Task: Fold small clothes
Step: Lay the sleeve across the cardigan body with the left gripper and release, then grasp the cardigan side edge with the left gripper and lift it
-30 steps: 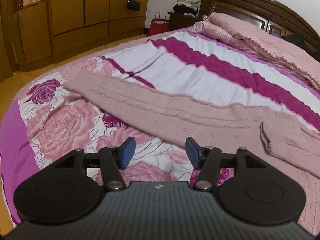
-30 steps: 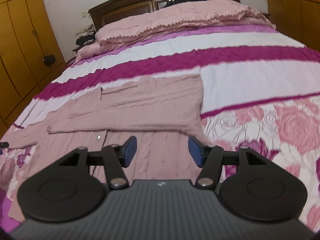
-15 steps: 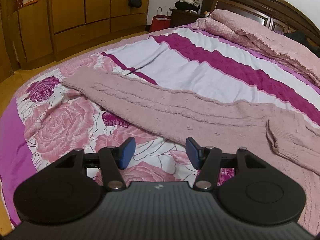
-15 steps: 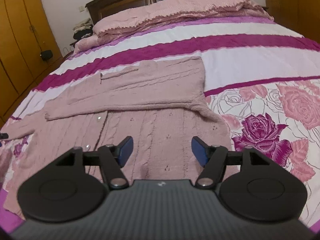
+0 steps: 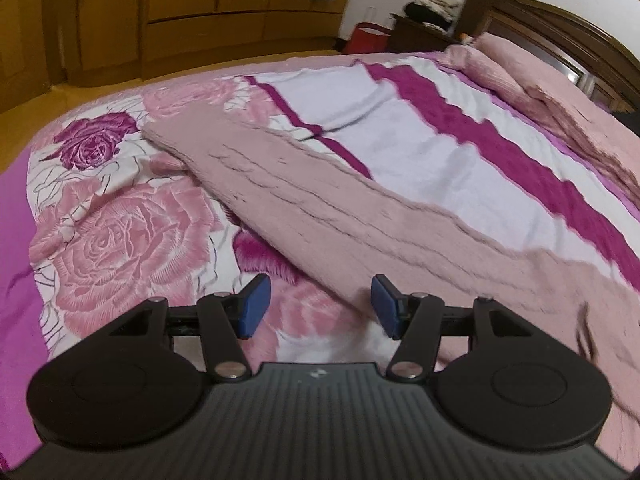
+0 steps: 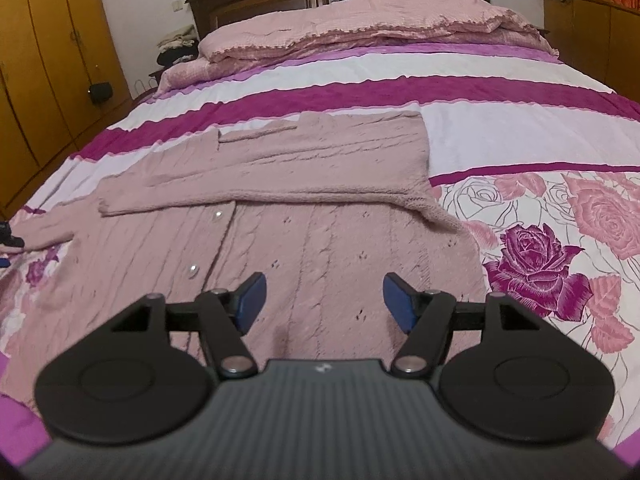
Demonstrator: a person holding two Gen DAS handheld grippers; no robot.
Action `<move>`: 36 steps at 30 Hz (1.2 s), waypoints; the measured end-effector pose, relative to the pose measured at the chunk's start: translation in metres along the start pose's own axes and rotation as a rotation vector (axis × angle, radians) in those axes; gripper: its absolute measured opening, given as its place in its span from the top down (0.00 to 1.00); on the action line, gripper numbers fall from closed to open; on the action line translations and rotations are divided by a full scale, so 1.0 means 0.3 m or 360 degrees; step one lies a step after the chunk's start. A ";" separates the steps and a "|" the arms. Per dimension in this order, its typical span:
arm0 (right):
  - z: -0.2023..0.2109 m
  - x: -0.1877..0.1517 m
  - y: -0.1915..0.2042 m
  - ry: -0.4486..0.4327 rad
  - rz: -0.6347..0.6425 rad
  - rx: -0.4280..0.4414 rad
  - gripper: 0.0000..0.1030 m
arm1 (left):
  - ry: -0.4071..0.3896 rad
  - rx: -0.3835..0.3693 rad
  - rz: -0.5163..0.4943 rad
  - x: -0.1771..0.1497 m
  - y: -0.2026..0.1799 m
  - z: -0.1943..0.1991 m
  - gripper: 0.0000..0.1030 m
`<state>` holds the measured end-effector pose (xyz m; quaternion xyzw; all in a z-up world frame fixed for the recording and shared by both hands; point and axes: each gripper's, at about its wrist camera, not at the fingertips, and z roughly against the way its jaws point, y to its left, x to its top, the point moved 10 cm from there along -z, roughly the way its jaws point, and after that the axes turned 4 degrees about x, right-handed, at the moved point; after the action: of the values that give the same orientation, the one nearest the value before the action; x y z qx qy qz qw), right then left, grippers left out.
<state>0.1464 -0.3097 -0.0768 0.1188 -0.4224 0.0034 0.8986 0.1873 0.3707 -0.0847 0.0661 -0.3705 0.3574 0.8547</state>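
Observation:
A dusty-pink knit cardigan [image 6: 320, 240] lies flat on the bed, buttons up. One sleeve [image 6: 280, 168] is folded across its chest. The other sleeve [image 5: 320, 200] stretches out over the rose print toward the bed's corner. My left gripper [image 5: 320, 296] hovers open just above the near edge of that stretched sleeve, with nothing between its blue pads. My right gripper [image 6: 325, 292] stands open over the cardigan's lower body, near the hem, and its pads [image 6: 400, 304] are clear of the knit.
The bedspread [image 6: 560, 220] has rose print near me and white and magenta stripes farther up. A pink blanket and pillows [image 6: 360, 20] lie against the dark headboard. Wooden wardrobes [image 5: 200, 20], a red bag [image 5: 370, 38] and a nightstand stand beyond the bed.
My left gripper has moved in and down toward the stretched sleeve and rolled a little. My right gripper's jaws widened slightly and it drew back over the cardigan's lower body, then held still.

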 end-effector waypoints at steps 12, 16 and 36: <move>-0.005 -0.023 -0.015 0.0016 -0.0017 -0.0029 0.35 | -0.0128 -0.0041 0.0123 0.085 -0.027 -0.118 0.38; -0.009 -0.025 -0.012 0.0012 -0.0015 -0.0022 0.35 | -0.0214 -0.0149 0.0081 0.115 -0.069 -0.099 0.71; 0.010 -0.038 -0.029 -0.0034 -0.0084 0.0032 0.35 | -0.0593 -0.0956 -0.0058 0.159 -0.537 0.481 0.90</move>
<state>0.1378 -0.3177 -0.0853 0.1389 -0.4287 -0.0174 0.8925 0.2315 0.2245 0.0756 -0.1175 -0.6074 0.1990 0.7600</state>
